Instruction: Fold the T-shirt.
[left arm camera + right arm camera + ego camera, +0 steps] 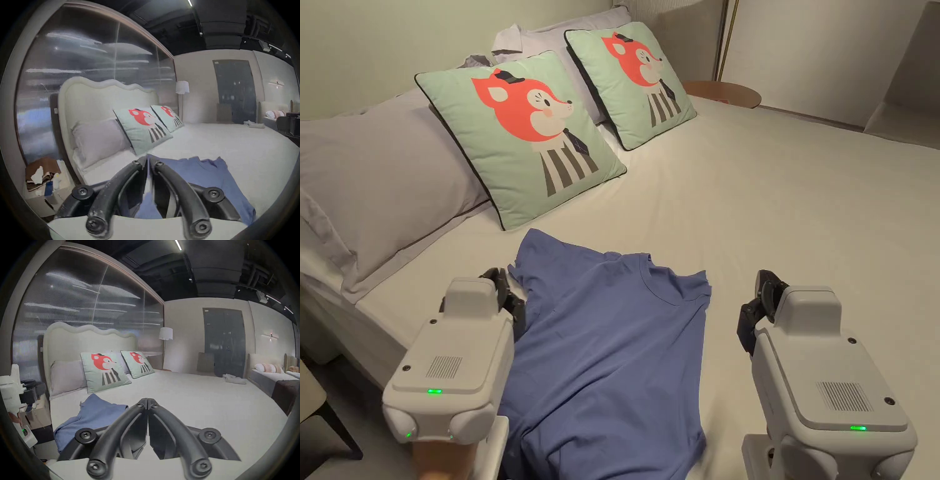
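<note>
A blue T-shirt [612, 350] lies crumpled on the white bed [800, 206], collar toward the pillows and hem hanging over the near edge. My left gripper [503, 290] sits at the shirt's left sleeve edge. In the left gripper view the T-shirt [203, 175] spreads to the right, and the left gripper [148, 162] has its jaws pressed together on a thin strip of blue cloth. My right gripper [759, 300] hovers over bare sheet just right of the shirt. In the right gripper view the right gripper [147, 402] is shut with nothing in it, and the T-shirt [97, 412] lies to its left.
Two fox-print cushions [525, 137] [634, 78] and grey pillows [375, 181] lean at the head of the bed. A round wooden side table [725, 94] stands beyond it. A cardboard box [43, 177] sits on the floor at the left, and folded cloth [233, 378] lies at the far edge.
</note>
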